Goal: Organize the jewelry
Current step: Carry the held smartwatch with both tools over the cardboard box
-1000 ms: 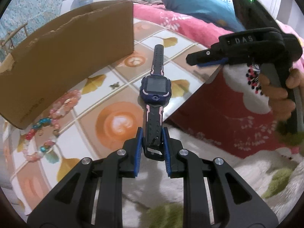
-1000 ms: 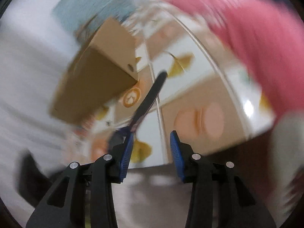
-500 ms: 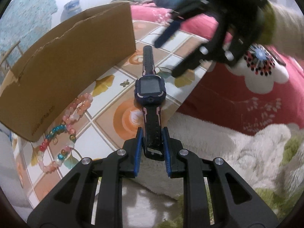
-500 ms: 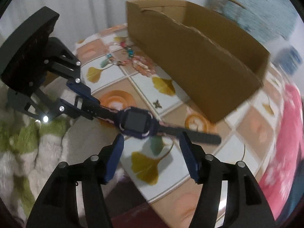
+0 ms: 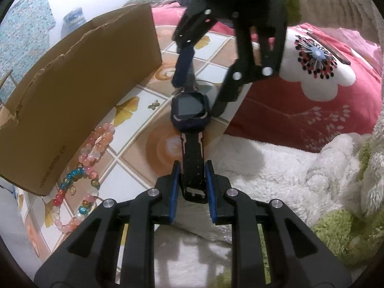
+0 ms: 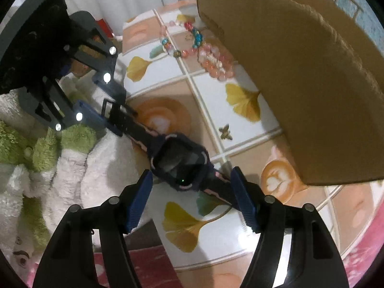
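The left gripper [image 5: 191,187] is clamped on the buckle end of the watch [image 5: 190,110] strap, pads pressing both edges. The watch runs straight ahead of it, face up, over the edge of the tiled board [image 5: 134,153]; whether the case rests on the board or hangs just above it cannot be told.

The right gripper [image 6: 195,200] comes down from the opposite side, jaws wide and lately opening further. Its fingers straddle the strap just beyond the watch case, one finger either side; no pad is seen pressing it. In the left view the far strap end is hidden behind that gripper's fingers; in the right view it passes under the right-hand finger.

The box [image 5: 79,91] stands ahead and left of the left gripper, its inside hidden in that view. Two bead bracelets [image 5: 96,141] lie beside the box wall, left of the watch; where one ends and the other begins is hard to make out. A small butterfly charm [image 5: 153,105] lies between the box and the watch. The person's sleeve [image 5: 336,0] is cut off at the top edge.
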{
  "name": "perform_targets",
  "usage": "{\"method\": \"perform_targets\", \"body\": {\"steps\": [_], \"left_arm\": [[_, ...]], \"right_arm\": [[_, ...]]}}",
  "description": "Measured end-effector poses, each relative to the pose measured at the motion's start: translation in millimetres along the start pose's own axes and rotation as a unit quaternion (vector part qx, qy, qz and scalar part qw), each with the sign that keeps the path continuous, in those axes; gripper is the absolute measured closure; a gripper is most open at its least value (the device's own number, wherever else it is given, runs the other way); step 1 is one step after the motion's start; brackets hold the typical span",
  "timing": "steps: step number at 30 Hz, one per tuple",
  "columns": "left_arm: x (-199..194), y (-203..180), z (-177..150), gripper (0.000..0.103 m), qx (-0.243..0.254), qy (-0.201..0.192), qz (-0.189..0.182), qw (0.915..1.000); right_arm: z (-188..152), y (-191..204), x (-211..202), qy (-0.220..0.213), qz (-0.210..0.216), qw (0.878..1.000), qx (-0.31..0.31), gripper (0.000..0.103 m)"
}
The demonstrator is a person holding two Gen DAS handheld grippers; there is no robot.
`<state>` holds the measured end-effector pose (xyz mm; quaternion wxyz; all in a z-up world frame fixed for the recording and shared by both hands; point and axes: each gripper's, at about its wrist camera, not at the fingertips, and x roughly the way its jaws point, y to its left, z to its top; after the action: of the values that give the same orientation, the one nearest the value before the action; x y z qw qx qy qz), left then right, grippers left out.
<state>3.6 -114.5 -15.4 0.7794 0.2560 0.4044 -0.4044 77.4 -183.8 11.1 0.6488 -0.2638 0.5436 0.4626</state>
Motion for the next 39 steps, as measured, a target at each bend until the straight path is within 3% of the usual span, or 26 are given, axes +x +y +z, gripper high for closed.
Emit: {"method": "perform_targets", "body": {"steps": [5, 10, 15, 23, 33, 39], "left_arm": [[3, 8, 0, 0.083, -0.016, 0.006, 0.007, 0.9998], [6, 8, 2, 0.083, -0.014, 0.01, 0.012, 0.9998], [6, 7, 3, 0.083, 0.002, 0.014, 0.015, 0.9998], [-1, -4, -9, 0.083, 0.061, 0.027, -0.008, 0.9977], [-8, -10, -19, 0.083, 0.08, 0.033, -0.023, 0.996], [-11, -10, -21, 0.083, 0.078, 0.033, -0.015, 0.9963]], "right_arm": [[-10, 2, -3, -0.011, 0.016, 0.999, 0.046, 0.03], [-20, 6, -8, -0.013, 0.003, 0.998, 0.06, 0.03], [-21, 14, -9, 0.005, -0.029, 0.999, 0.026, 0.034], [-16, 32, -4, 0.033, -0.038, 0.998, -0.038, 0.037], [-3, 50, 9, 0.047, -0.076, 0.988, -0.125, 0.038], [-2, 68, 10, 0.049, -0.104, 0.983, -0.145, 0.057]]}}
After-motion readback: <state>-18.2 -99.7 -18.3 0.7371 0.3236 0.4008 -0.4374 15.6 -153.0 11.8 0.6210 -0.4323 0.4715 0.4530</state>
